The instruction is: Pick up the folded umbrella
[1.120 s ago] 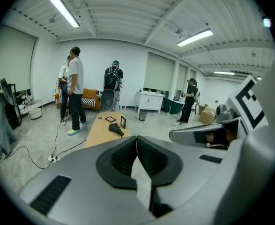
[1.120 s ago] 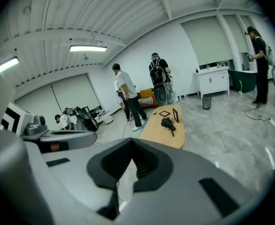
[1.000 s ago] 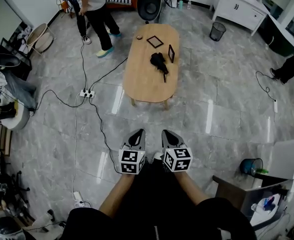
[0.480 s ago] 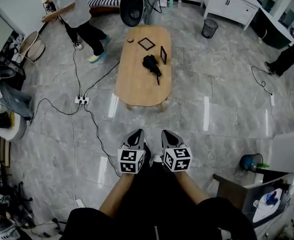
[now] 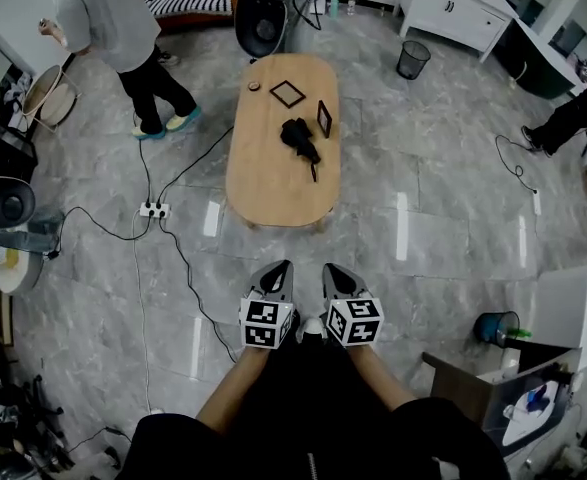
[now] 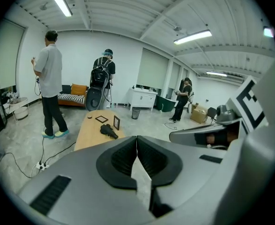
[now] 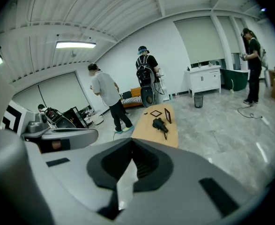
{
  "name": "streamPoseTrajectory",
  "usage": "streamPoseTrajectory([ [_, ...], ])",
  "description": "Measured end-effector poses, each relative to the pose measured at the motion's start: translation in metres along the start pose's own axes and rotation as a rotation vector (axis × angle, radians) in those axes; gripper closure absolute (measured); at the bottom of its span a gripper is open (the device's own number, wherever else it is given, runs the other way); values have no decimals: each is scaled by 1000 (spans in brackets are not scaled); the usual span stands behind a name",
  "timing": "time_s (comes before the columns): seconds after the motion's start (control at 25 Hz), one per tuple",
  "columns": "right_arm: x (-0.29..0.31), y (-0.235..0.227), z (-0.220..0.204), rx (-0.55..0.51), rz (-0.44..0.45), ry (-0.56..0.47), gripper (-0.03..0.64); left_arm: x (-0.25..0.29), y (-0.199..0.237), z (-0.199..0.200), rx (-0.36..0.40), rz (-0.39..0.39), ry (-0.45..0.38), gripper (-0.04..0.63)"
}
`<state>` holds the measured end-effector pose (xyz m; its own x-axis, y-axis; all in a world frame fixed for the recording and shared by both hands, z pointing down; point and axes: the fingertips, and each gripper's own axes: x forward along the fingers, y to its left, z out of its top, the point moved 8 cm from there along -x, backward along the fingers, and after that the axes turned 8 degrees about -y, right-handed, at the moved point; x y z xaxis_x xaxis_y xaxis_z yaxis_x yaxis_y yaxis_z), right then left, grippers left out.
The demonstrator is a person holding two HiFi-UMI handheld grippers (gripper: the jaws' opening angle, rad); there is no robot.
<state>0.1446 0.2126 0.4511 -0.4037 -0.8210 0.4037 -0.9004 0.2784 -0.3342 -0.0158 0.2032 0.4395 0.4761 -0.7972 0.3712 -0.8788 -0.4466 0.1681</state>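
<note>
Grey-tiled room; oval wooden table point(image 5: 273, 183), well ahead. Folded umbrella point(image 5: 298, 136): black, lying mid-table. Probably light, soft canopy over stiff core; best gripped round the bundled middle. Left gripper point(image 5: 277, 270), right gripper point(image 5: 335, 270): jaws together, empty.

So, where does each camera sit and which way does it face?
Head view: on the person's head, looking steeply down at floor and table ahead; forearms, left tongs and right tongs show.
Left gripper view: on the left tongs, looking along their shut jaws toward the table; right tongs at its right edge.
Right gripper view: on the right tongs, facing likewise; left tongs at its left edge.
All three share the folded umbrella on the table.
</note>
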Motion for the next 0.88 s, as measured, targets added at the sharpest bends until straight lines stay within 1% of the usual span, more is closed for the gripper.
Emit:
streamPoseTrajectory([
  [0.36,68,22,23,-21,-5,11,606,33,58,22,19,-19,5,580],
  [0.6,104,41,39,-37,-5,9,606,44,98,35,2,-20,2,580],
  [0.88,122,43,47,-31,-56,0,606,50,123,38,-12,-40,2,580],
])
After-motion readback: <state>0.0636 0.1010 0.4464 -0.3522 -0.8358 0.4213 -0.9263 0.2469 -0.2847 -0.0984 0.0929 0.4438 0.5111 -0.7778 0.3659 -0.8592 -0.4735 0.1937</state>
